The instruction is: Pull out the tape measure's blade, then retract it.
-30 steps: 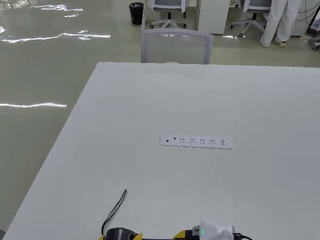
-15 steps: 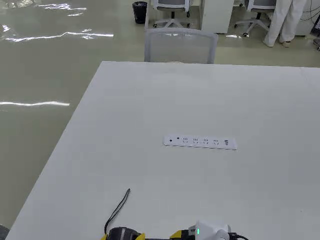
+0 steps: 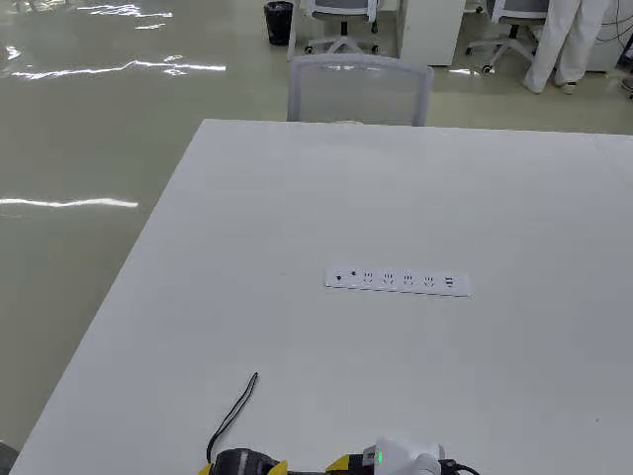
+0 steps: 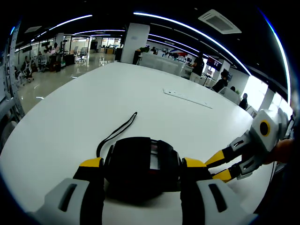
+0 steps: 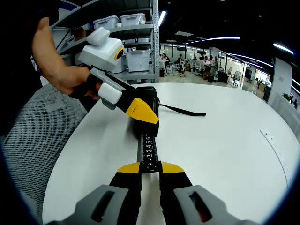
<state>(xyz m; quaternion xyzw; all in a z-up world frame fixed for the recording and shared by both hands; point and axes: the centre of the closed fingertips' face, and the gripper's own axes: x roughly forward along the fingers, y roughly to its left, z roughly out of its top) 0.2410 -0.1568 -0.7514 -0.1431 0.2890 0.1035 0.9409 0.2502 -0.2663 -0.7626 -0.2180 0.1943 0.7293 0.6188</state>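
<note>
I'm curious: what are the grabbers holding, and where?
Left gripper clamps the tape measure case by its sides; right gripper pinches the blade's end.

White table [image 3: 297, 198], power strip [image 3: 397, 281] at centre, chair [image 3: 359, 91] beyond, tape measure [image 3: 241, 462] nearest

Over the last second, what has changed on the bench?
The right claw, pinching the blade, slid left toward the tape measure in the left claw. Tape measure, strap and power strip stayed put.

Matt black tape measure [image 4: 140, 164]; smooth white table [image 4: 84, 98]
</note>
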